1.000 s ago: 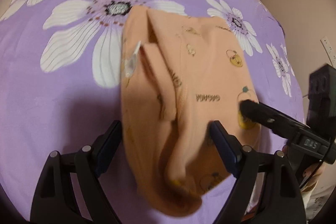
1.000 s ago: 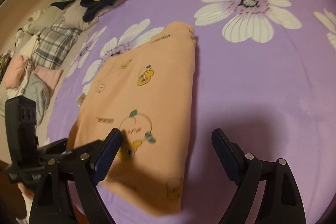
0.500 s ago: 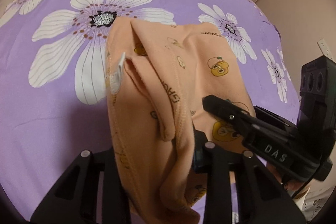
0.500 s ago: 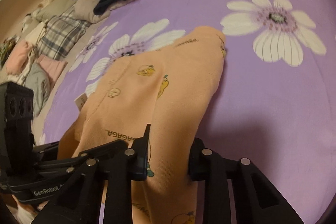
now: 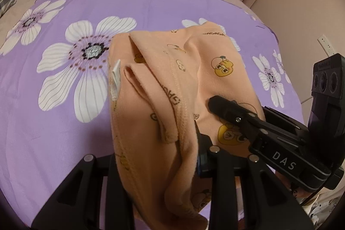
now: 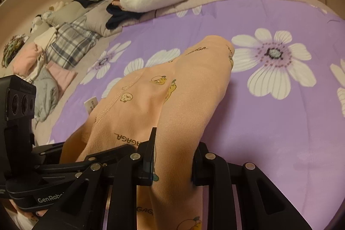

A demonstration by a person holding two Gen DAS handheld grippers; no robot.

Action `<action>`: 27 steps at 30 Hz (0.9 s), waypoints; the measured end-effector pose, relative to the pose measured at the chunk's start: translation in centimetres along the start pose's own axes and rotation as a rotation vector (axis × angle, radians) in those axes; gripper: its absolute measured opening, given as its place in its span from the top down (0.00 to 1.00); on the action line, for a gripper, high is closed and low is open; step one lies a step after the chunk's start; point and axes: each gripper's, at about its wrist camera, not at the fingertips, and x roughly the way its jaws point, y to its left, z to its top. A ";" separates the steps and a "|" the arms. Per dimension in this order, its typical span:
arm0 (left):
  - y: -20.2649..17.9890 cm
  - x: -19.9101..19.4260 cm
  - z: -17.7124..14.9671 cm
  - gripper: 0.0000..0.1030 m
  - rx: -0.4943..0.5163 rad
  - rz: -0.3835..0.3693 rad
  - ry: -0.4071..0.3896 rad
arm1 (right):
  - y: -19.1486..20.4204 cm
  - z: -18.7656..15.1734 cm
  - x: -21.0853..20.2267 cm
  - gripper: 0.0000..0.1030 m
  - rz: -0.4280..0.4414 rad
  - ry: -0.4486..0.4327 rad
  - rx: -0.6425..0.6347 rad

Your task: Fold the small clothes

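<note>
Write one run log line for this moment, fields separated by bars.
left tool: shut on peach garment | right tool: shut on peach garment | near edge raised | far end on purple bedspread

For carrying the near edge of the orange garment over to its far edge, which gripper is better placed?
Neither clearly: the left gripper and right gripper each clamp the near edge of the orange garment, side by side, so both should probably move together.

Soft, warm indoor light fills the room, fairly dim and without glare. A broad, soft-edged shadow lies on the purple floral sheet just ahead of the left gripper, and another spreads ahead of the right gripper. Both views bulge like a fishbowl, bending the sheet's far edge, with black corners. The peach garment looks soft and smeared nearest each lens; farther prints stay crisp.
</note>
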 end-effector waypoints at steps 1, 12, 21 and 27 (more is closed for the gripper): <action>-0.2 -0.1 0.1 0.69 0.003 -0.004 -0.002 | -0.1 0.1 -0.2 0.75 -0.002 -0.003 0.001; -1.1 0.9 1.4 0.69 0.024 0.016 -0.004 | -1.0 0.9 -0.1 0.75 -0.019 -0.007 0.012; -0.7 1.5 1.3 0.69 0.023 0.037 0.000 | -0.8 0.8 0.4 0.75 -0.009 0.007 0.018; 0.4 3.1 0.7 0.69 0.004 0.068 0.032 | -0.7 0.0 2.4 0.75 -0.001 0.047 0.025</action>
